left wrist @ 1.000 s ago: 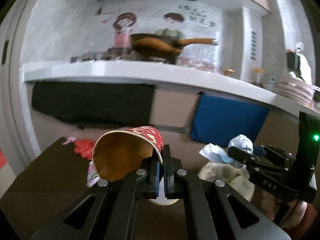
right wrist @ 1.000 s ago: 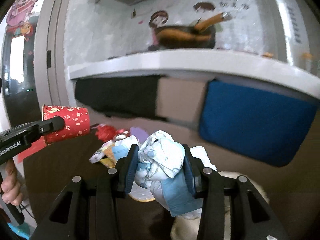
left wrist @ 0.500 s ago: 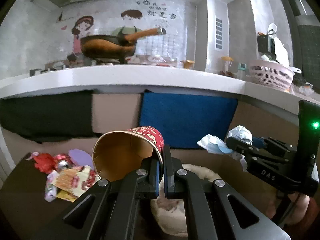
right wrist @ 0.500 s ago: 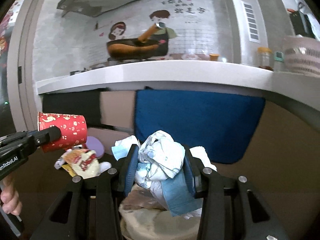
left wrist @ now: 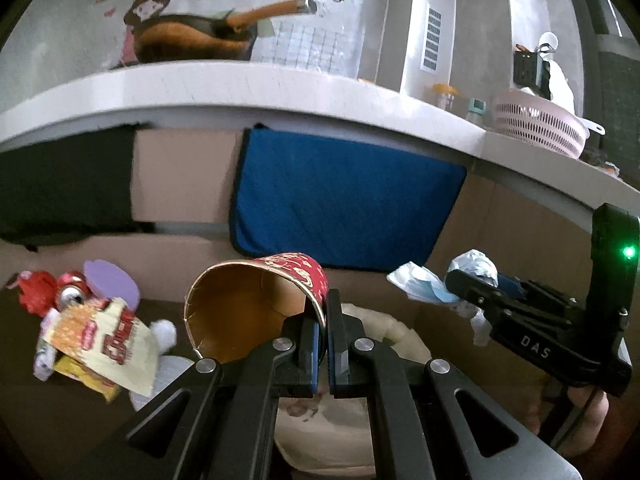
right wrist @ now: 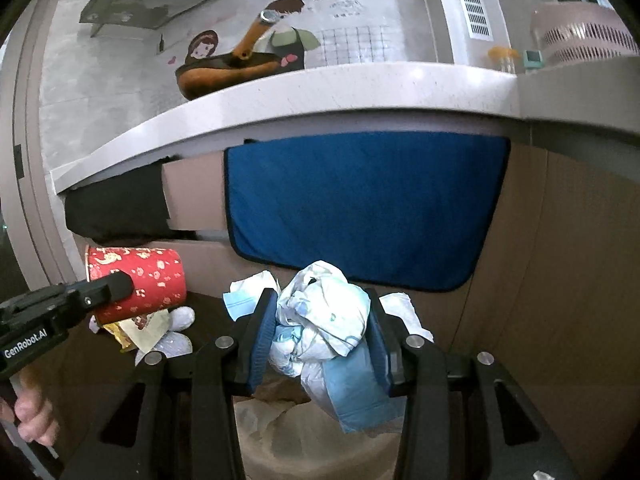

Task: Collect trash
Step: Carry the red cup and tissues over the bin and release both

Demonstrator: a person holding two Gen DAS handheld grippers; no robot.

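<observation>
Left wrist view: left gripper [left wrist: 323, 312] pinching the rim of a red paper cup [left wrist: 256, 308], tipped sideways, up above a pale bag [left wrist: 392, 332]. Snack wrappers [left wrist: 100, 344] lying to the left.

Right wrist view: right gripper [right wrist: 322, 332] squeezing crumpled white-and-blue tissue [right wrist: 324, 320] over the bag [right wrist: 280, 424].

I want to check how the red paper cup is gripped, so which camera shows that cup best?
The left wrist view: the red paper cup lies on its side with its open mouth toward the camera, and the left gripper pinches its rim. The right wrist view shows only its patterned outer wall, partly covered by a finger of that gripper.
</observation>
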